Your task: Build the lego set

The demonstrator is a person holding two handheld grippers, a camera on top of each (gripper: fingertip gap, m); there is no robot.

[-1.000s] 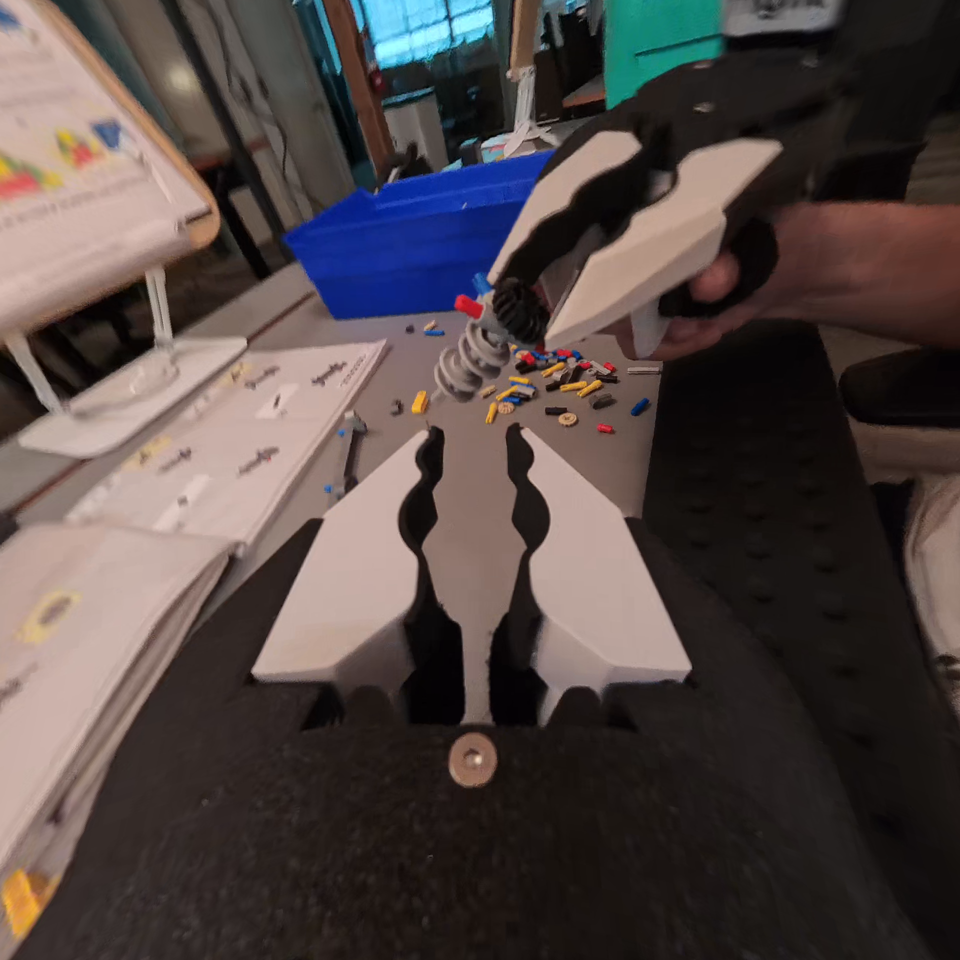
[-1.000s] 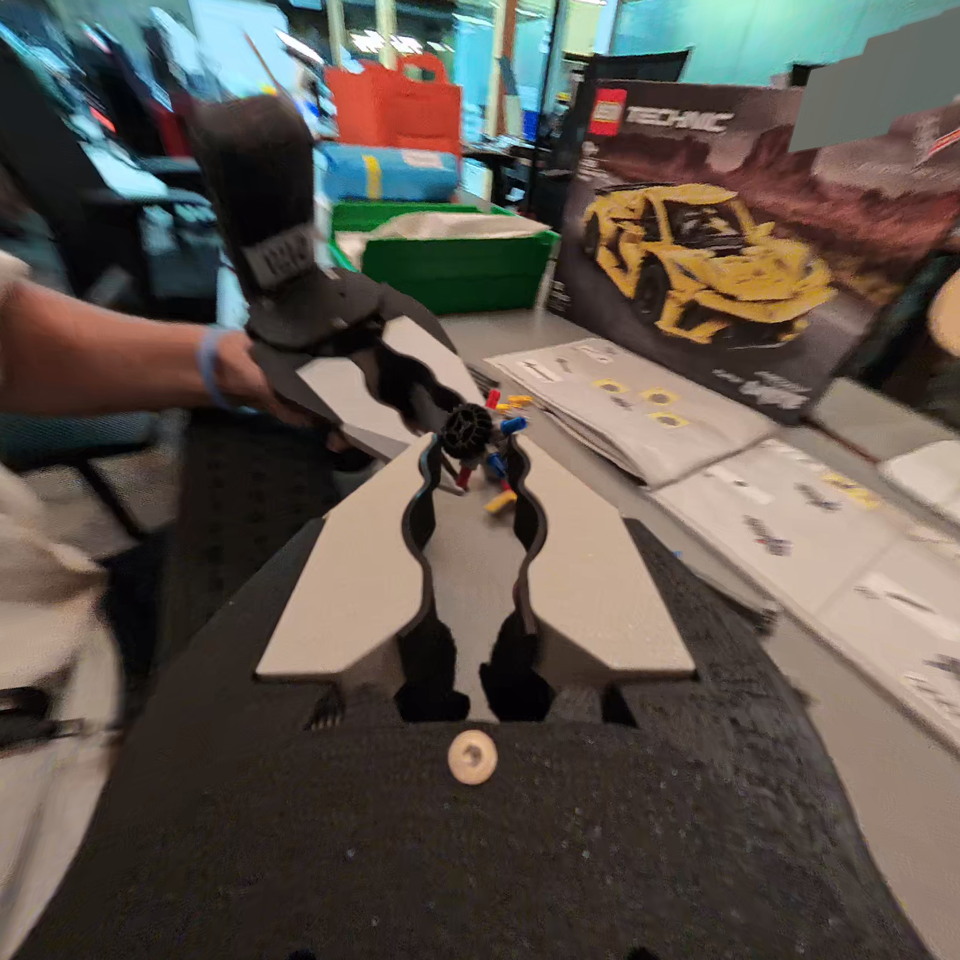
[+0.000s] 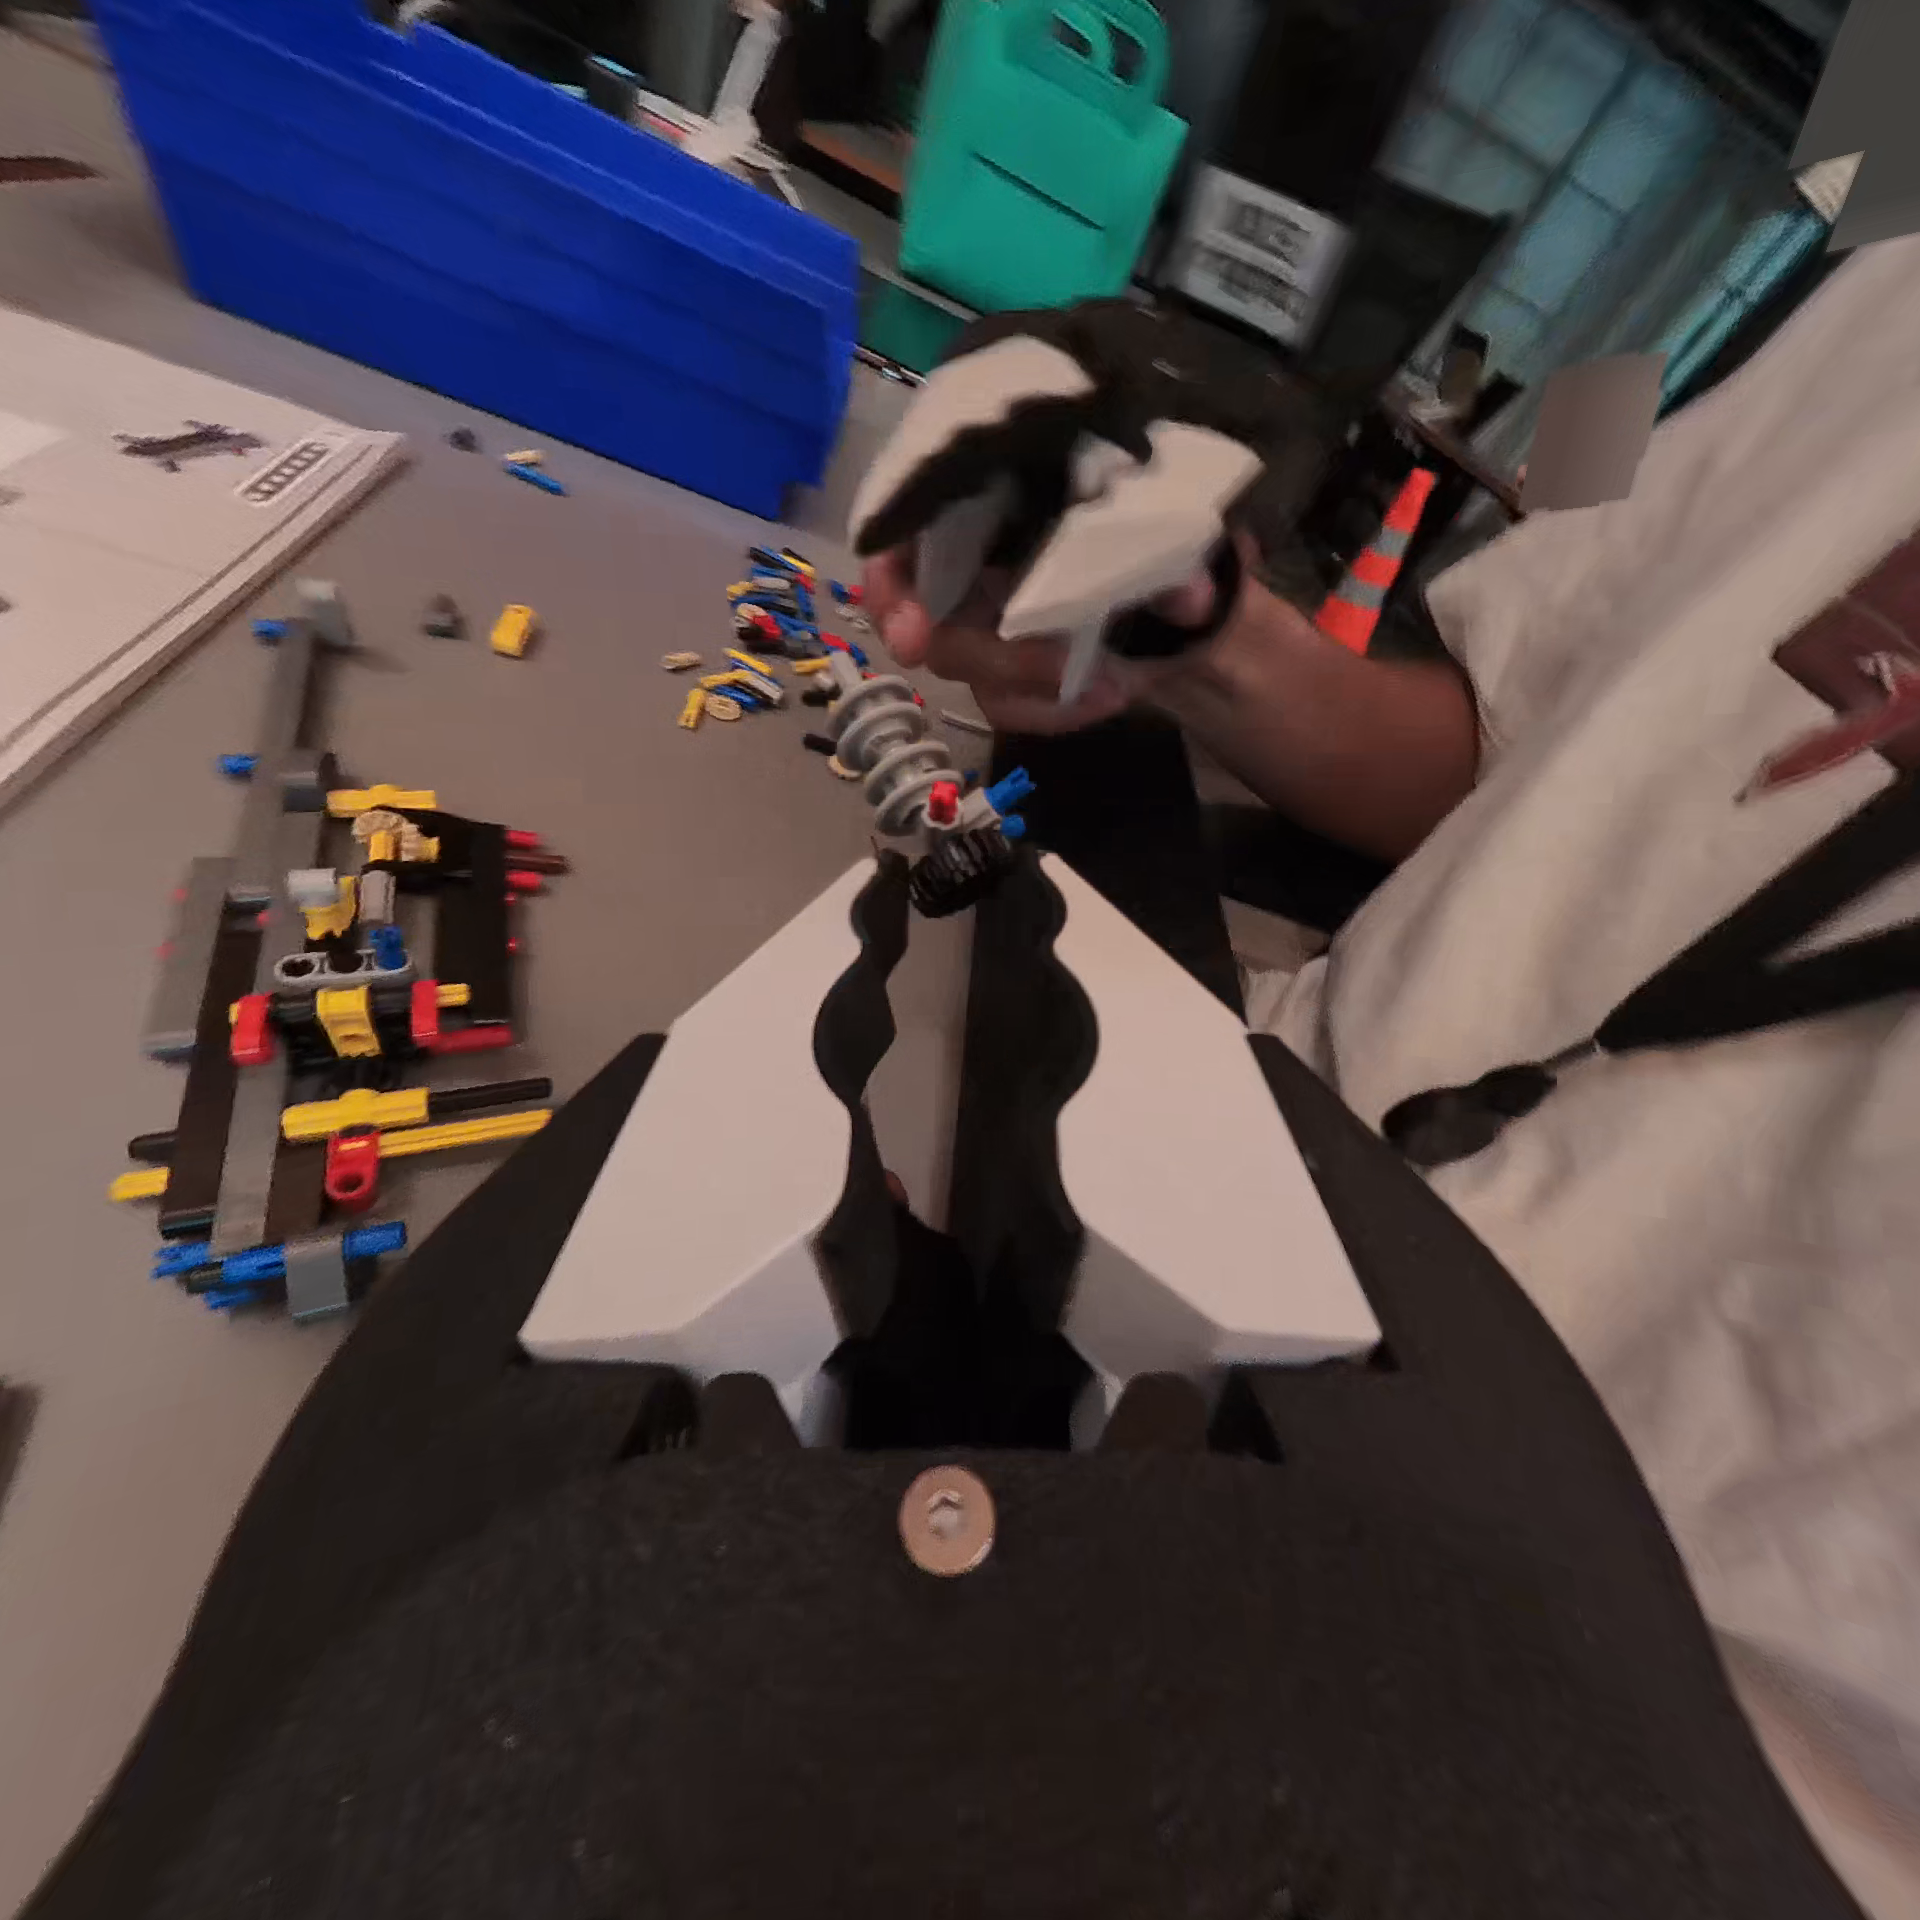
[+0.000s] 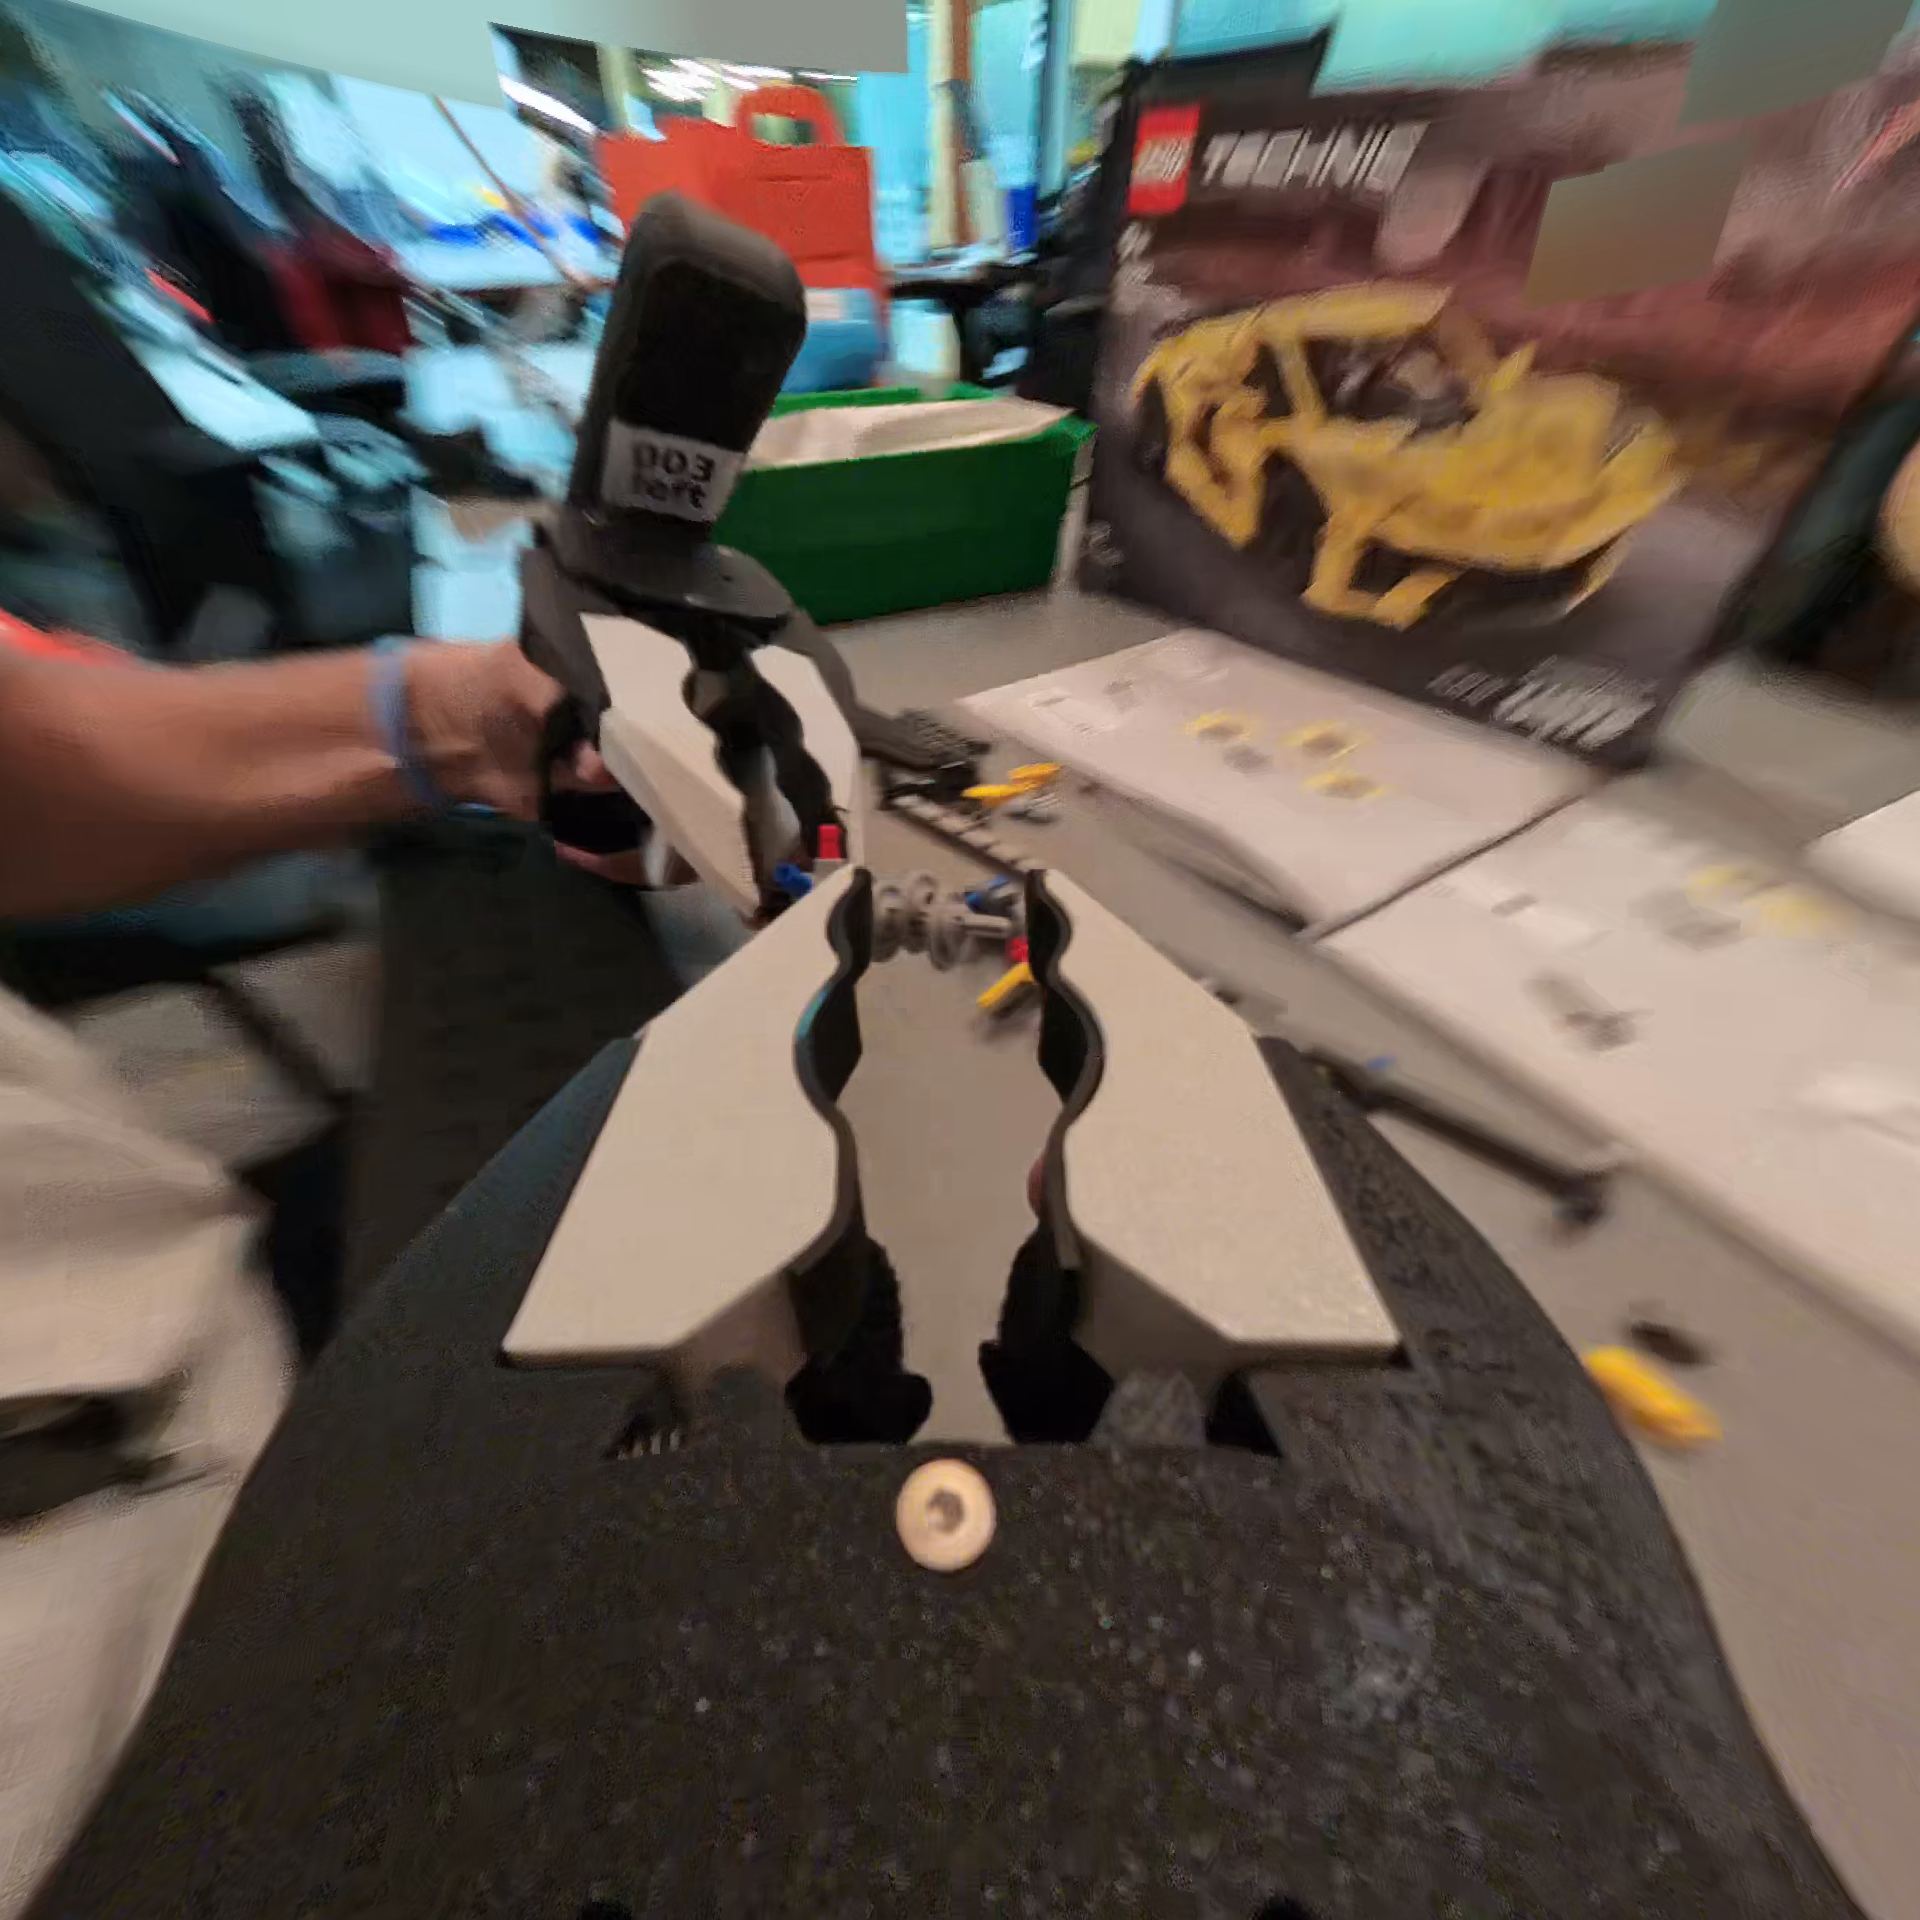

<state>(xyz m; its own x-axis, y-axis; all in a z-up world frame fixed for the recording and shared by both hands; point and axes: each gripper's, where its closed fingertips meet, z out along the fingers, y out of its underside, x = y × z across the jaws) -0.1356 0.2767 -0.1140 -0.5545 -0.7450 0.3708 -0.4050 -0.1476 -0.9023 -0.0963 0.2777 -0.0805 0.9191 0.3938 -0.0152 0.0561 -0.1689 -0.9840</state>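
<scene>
Left wrist view
Left gripper (image 3: 951,883): fingers drawn in tight, clamped at the tips on the spring assembly (image 3: 914,790), pinching its black gear.
Spring assembly: grey coil with a red pin and blue pins, sticking up and away from the tips, off the table (image 3: 644,831).
Right gripper (image 3: 971,592): farther off, a hand (image 3: 1039,665) around it, fingers spread apart, nothing between them.
Chassis build (image 3: 322,1018): flat on the table to the left, black and grey beams with yellow and red parts.
Loose pieces (image 3: 774,644): scattered pile beyond the tips, near the blue bin (image 3: 499,249).
Booklet (image 3: 135,520): far left.

Right wrist view
Right gripper (image 4: 945,883): fingers apart, empty, tips just short of the spring assembly (image 4: 930,920).
Left gripper (image 4: 805,868): coming in from the left, closed on the assembly's near end.
Set box (image 4: 1403,416): standing at the back right, booklets (image 4: 1299,779) lying in front of it.
Sharpness: blurred, small parts hard to tell.
</scene>
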